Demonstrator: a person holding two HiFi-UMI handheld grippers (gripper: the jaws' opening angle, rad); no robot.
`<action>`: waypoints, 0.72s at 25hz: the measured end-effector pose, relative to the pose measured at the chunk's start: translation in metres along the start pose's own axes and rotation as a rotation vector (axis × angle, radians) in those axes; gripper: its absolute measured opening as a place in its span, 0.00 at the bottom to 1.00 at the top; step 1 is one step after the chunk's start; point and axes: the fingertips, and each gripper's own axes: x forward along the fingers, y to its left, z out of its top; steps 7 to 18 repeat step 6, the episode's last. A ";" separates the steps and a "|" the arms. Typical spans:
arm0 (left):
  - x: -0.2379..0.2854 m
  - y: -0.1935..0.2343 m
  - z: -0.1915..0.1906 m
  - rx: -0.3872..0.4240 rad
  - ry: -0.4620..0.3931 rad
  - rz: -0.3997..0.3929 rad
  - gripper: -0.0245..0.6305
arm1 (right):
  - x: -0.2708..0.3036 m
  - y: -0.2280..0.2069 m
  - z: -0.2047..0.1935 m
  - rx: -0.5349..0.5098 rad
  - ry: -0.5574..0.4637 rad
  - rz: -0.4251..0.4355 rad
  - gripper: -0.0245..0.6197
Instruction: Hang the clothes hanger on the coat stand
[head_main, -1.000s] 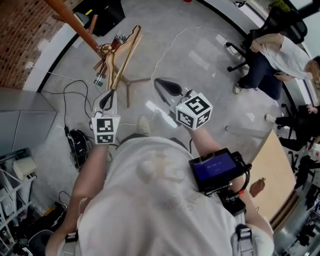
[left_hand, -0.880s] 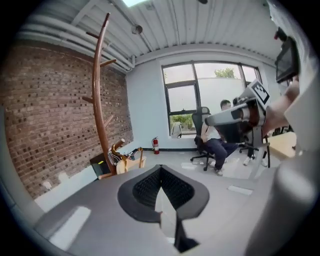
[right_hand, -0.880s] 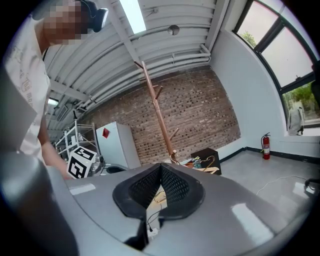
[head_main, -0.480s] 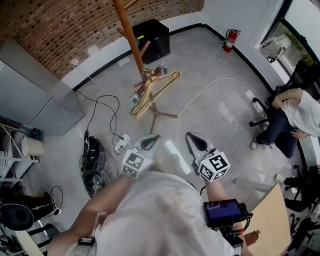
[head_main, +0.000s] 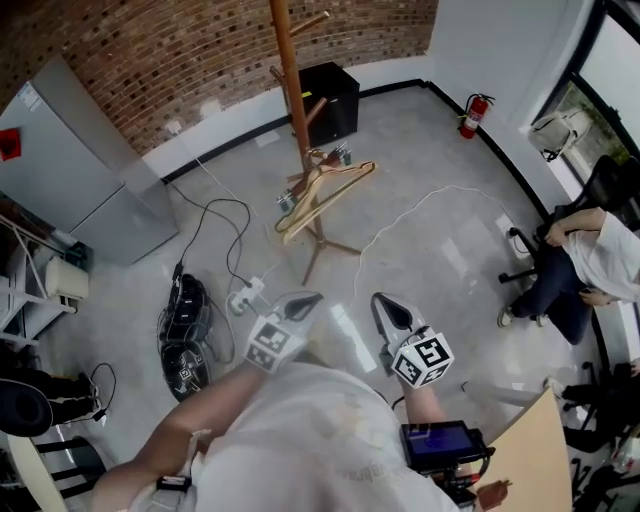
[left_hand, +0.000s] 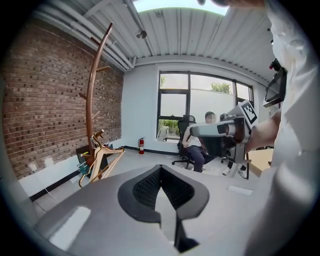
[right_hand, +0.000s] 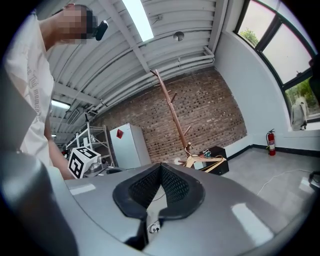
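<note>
My left gripper (head_main: 303, 299) and right gripper (head_main: 386, 303) are both empty, jaws pressed together, close to my chest. The wooden hanger (head_main: 326, 188) hangs tilted from a low peg of the coat stand (head_main: 289, 75), well apart from them. I judge it hung; I'd only confirm the hook seats fully.

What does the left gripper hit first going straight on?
Nothing near. The left gripper aims over open floor, coat stand and hanger off to its left, toward the window wall by the fire extinguisher; depth unclear.
</note>
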 end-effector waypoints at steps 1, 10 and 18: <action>-0.001 -0.002 0.000 -0.001 -0.001 0.001 0.04 | -0.003 0.002 -0.002 0.002 -0.001 -0.001 0.06; -0.002 -0.019 -0.001 0.004 -0.004 -0.006 0.04 | -0.019 0.004 -0.011 0.016 -0.014 -0.010 0.06; -0.002 -0.019 -0.001 0.004 -0.004 -0.006 0.04 | -0.019 0.004 -0.011 0.016 -0.014 -0.010 0.06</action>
